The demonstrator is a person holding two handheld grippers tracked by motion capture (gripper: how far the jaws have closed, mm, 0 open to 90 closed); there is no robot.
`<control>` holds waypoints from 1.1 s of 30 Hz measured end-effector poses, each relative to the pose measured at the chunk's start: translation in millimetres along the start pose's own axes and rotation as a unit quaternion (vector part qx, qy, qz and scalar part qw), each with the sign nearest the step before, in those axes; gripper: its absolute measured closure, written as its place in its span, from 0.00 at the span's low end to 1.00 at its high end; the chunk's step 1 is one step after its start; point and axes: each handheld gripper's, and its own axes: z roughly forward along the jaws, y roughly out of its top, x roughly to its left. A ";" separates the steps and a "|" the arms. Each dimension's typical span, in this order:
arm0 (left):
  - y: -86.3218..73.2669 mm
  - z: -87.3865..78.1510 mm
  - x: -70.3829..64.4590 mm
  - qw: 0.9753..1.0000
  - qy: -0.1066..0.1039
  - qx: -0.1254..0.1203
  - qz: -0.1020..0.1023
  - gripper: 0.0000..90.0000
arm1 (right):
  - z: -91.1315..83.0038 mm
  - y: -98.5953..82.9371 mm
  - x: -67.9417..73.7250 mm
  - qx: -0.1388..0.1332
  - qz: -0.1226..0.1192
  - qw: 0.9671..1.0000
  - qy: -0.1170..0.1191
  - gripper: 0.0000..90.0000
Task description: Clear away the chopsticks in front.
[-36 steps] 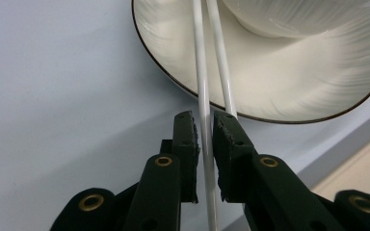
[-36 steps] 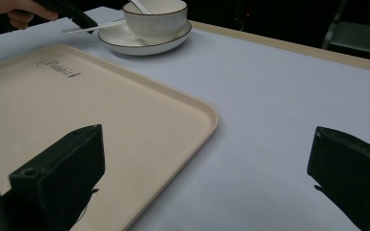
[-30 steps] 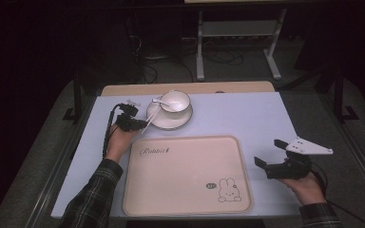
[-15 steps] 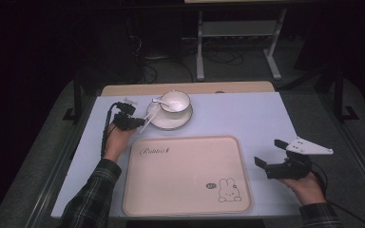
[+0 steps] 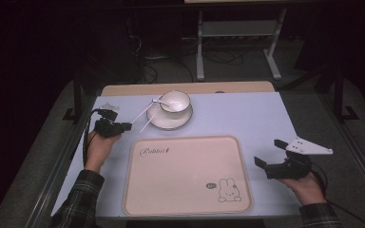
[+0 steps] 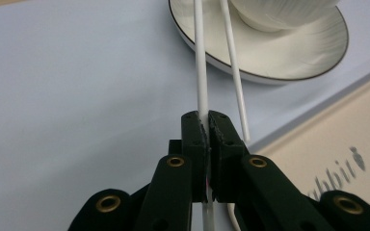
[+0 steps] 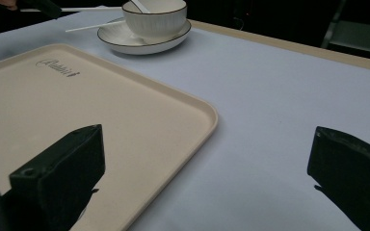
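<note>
While the left tool (image 6: 207, 126) pinches one thin white chopstick (image 6: 200, 62) that leans on the black-rimmed white saucer (image 6: 289, 60), its twin (image 6: 233, 67) lies just beside; the right tool (image 5: 270, 153) rests spread wide on the pale blue desk (image 5: 247, 114), beside the beige rabbit-printed tray (image 5: 180, 185)

Tray (image 5: 185, 175) sits near edge of tabletop (image 5: 247, 114), centred. Saucer (image 5: 169, 119) just behind tray's far-left corner, cup (image 5: 174, 100) on saucer. Two sticks (image 5: 148, 120) lean off saucer's left rim, ends toward tray. Left gripper (image 5: 123, 127) left of saucer, at stick ends. Right gripper (image 5: 269, 153) right of tray, near front edge.
</note>
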 end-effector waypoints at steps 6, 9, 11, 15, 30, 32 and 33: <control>-15.7 -25.3 -1.3 1.000 -0.006 -0.010 0.000 0.95 | -0.6 0.1 -0.2 -0.001 0.000 1.000 -0.001 0.00; -25.6 -37.1 -4.7 1.000 -0.008 -0.010 0.005 0.95 | -0.5 0.1 0.1 -0.001 -0.001 1.000 -0.001 0.00; -29.2 -41.0 -6.0 1.000 -0.008 -0.011 0.006 0.95 | -0.4 0.1 0.1 0.000 -0.002 1.000 -0.001 0.00; -47.1 -57.4 -16.5 1.000 -0.015 -0.008 0.014 0.95 | -0.2 0.1 0.4 0.000 -0.002 1.000 -0.001 0.00; -65.7 -66.7 -71.5 0.995 -0.086 -0.001 0.051 0.95 | -0.3 0.2 0.6 0.001 -0.002 1.000 -0.001 0.00; -65.9 -63.6 -76.6 0.994 -0.094 0.004 0.054 0.95 | 0.0 0.2 0.5 0.002 -0.002 1.000 -0.001 0.00; -66.1 -61.8 -78.9 0.994 -0.098 0.007 0.056 0.95 | 0.2 0.3 0.6 0.002 -0.003 1.000 -0.001 0.00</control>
